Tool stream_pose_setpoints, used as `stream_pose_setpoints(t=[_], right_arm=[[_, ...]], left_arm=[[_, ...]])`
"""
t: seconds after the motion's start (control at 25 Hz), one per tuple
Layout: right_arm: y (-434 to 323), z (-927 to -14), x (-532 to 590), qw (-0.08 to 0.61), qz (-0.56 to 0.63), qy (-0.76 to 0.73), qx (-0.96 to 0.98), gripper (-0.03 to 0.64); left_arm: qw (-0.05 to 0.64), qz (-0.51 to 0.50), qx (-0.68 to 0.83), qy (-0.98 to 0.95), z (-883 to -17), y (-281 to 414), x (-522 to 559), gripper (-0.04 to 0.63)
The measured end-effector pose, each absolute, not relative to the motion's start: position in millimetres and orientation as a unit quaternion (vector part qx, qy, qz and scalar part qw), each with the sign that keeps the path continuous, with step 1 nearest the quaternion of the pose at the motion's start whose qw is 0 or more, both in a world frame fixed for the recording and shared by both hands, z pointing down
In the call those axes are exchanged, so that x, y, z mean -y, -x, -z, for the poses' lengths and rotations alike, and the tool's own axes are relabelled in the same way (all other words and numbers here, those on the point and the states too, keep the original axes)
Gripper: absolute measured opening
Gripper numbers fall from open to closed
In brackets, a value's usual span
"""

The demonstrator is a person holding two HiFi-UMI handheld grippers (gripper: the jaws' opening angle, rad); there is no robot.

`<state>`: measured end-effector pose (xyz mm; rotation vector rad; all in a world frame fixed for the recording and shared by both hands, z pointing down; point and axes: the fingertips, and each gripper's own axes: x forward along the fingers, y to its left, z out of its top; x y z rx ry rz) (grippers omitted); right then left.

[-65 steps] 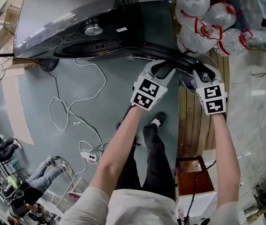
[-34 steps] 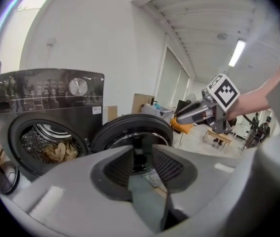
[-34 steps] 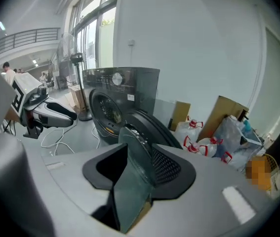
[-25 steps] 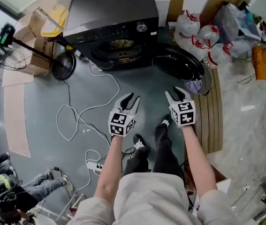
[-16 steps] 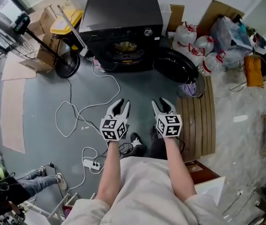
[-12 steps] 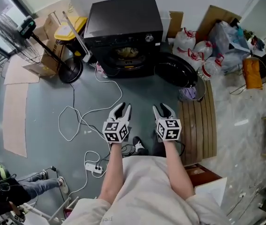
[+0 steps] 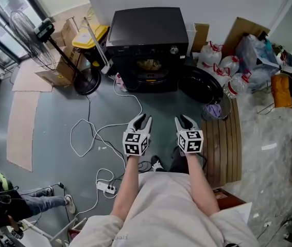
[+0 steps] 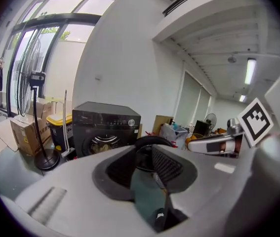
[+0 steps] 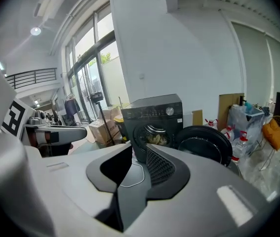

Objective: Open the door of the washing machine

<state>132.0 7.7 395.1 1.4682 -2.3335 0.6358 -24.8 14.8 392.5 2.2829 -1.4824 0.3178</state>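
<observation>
Head view: washer door wide open

A pale T-shirt (short-sleeved) is worn over dark trousers.

From the head we look steeply down, well back from the washing machine, while the two gripper views face it near level along their jaws (all three share that machine and its open door).
</observation>
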Motion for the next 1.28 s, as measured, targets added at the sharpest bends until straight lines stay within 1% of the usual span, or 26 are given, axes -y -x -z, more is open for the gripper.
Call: stream_pose_setpoints(t=[0.2,0.32,0.44,0.6,0.96,1.28], right_arm=[[-122.3,-394.5,-3.2,0.158,-0.221,-0.504,0.820,0.037],[-118.6,-395.1,-1.9,0.157,-0.222,-0.501,0.822,0.012],[-117.0,-395.5,-3.0,0.158,-0.223,-0.497,0.824,0.002],[-120.4,-391.8,-1.6,0.151,-0.226,-0.496,0.825,0.001],[-109.0,-381.0,-4.5,0.148,-0.216,-0.487,0.833,0.000],[-105.2,-381.4,-7.7,0.152,-0.215,-0.479,0.837,0.000]], left_arm=[[0.193,-0.123,0.529,-0.817,-393.2,25.6,-16.9,0.121],[0.191,-0.123,0.532,-0.815,-394.9,29.8,-17.4,0.055],[0.184,-0.127,0.544,-0.809,-395.2,37.8,-18.0,0.055],[0.196,-0.121,0.550,-0.803,-395.6,41.9,-15.2,0.056],[0.191,-0.107,0.551,-0.805,-387.2,43.0,-12.4,0.055],[0.186,-0.117,0.550,-0.805,-389.8,36.5,-10.4,0.057]])
